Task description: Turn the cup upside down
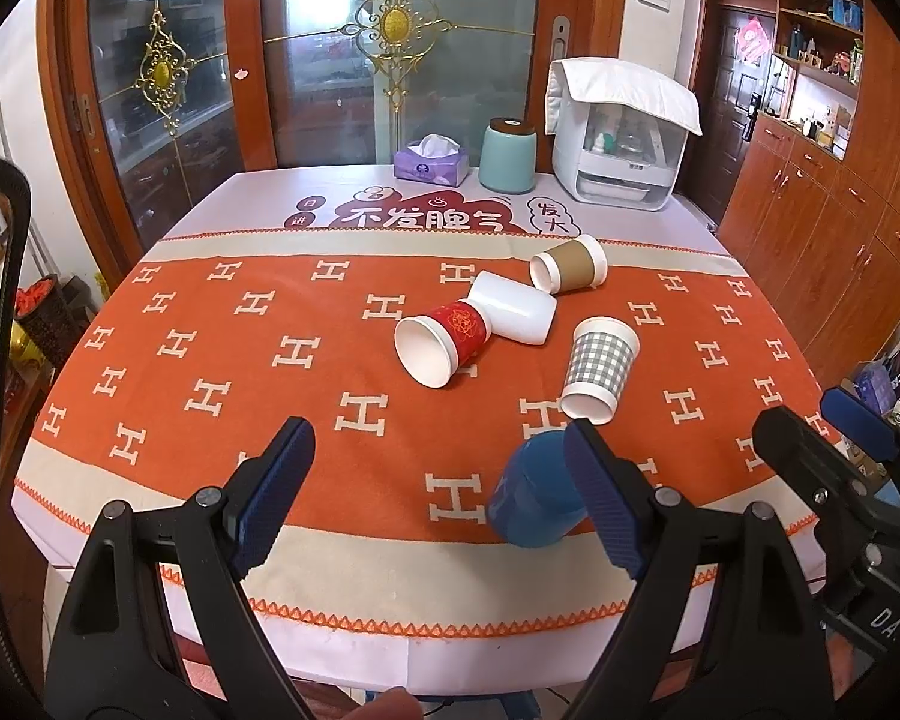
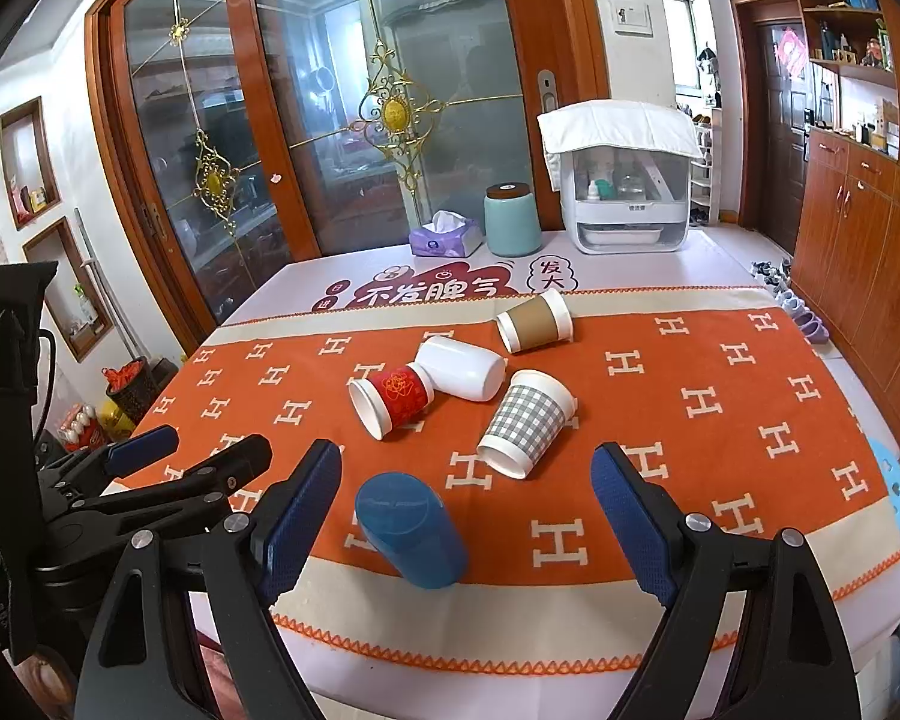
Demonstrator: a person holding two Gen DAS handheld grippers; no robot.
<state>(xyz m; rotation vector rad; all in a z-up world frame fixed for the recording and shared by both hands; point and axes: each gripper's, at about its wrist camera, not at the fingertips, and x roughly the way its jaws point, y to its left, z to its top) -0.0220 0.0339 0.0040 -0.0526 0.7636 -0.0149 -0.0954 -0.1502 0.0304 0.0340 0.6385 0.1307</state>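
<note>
A table (image 2: 750,264) carries an orange runner (image 2: 690,420) patterned with white H motifs. At its far edge stand, from largest down, a white countertop cabinet (image 2: 624,204) draped with a white cloth (image 2: 618,123), a teal canister (image 2: 512,222) and a purple tissue box (image 2: 444,237).

Five cups lie on their sides on the runner. The blue cup (image 2: 411,531), nearest the front edge, shows its closed base to the right wrist camera; in the left wrist view it is partly hidden behind that gripper's right finger. Farther in lie the white cup (image 2: 462,369), touching the red cup (image 2: 393,397); the checked cup (image 2: 525,423) just beside them; and the brown-sleeved cup (image 2: 534,321) farthest back.

The right gripper (image 2: 468,468) hovers above the near edge with its jaws spread wide, grasping nothing; the blue cup lies between and below its fingers. The left gripper (image 1: 438,441) is likewise spread and empty, beside the right.
</note>
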